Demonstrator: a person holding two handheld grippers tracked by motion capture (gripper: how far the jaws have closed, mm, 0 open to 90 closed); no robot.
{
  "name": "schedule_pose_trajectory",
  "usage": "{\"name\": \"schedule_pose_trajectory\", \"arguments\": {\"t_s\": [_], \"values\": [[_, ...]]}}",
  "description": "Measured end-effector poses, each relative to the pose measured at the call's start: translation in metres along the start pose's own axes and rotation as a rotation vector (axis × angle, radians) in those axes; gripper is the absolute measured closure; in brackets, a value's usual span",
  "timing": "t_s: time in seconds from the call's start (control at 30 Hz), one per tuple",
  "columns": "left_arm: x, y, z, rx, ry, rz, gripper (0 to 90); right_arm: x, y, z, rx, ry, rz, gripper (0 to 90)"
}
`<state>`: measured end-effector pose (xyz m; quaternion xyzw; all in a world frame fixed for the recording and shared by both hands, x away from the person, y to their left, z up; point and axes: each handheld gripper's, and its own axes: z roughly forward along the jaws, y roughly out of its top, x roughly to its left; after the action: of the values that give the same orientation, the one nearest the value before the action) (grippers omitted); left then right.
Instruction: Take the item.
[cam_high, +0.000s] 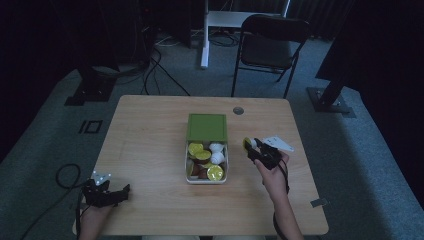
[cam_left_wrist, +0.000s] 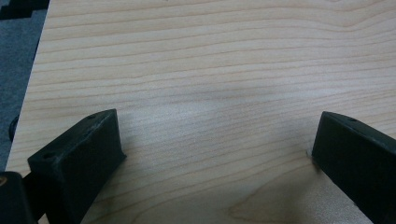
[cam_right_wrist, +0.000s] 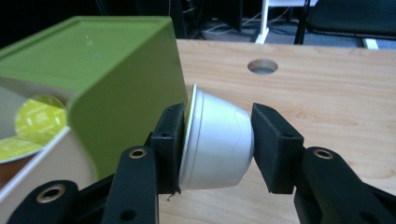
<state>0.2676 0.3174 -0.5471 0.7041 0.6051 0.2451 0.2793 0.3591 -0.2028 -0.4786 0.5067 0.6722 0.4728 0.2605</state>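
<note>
A white box (cam_high: 188, 176) with a green lid (cam_high: 207, 126) stands in the middle of the table and holds several coffee capsules (cam_high: 215, 173), yellow-topped and white. To the right of the box, just above the table, my right gripper (cam_high: 251, 146) is shut on a silver capsule (cam_right_wrist: 215, 140) with a yellow-green foil top. In the right gripper view the capsule lies on its side between the pads, beside the green lid (cam_right_wrist: 107, 84). My left gripper (cam_high: 125, 191) rests open on the table's front left, and the left gripper view has bare wood between the jaws.
A round cable hole (cam_high: 238, 110) sits in the table (cam_high: 150, 140) behind the box. A black folding chair (cam_high: 270, 45) and a white desk leg (cam_high: 205, 35) stand beyond the far edge. Cables trail on the floor at the left.
</note>
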Motion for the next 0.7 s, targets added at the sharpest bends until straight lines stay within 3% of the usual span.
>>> {"name": "schedule_pose_trajectory", "arguments": {"t_s": [0.7], "values": [[0.000,0.000,0.000,0.000,0.000,0.000,1.8,-0.013,-0.017,0.039,0.054,-0.032,0.031,56.1]]}}
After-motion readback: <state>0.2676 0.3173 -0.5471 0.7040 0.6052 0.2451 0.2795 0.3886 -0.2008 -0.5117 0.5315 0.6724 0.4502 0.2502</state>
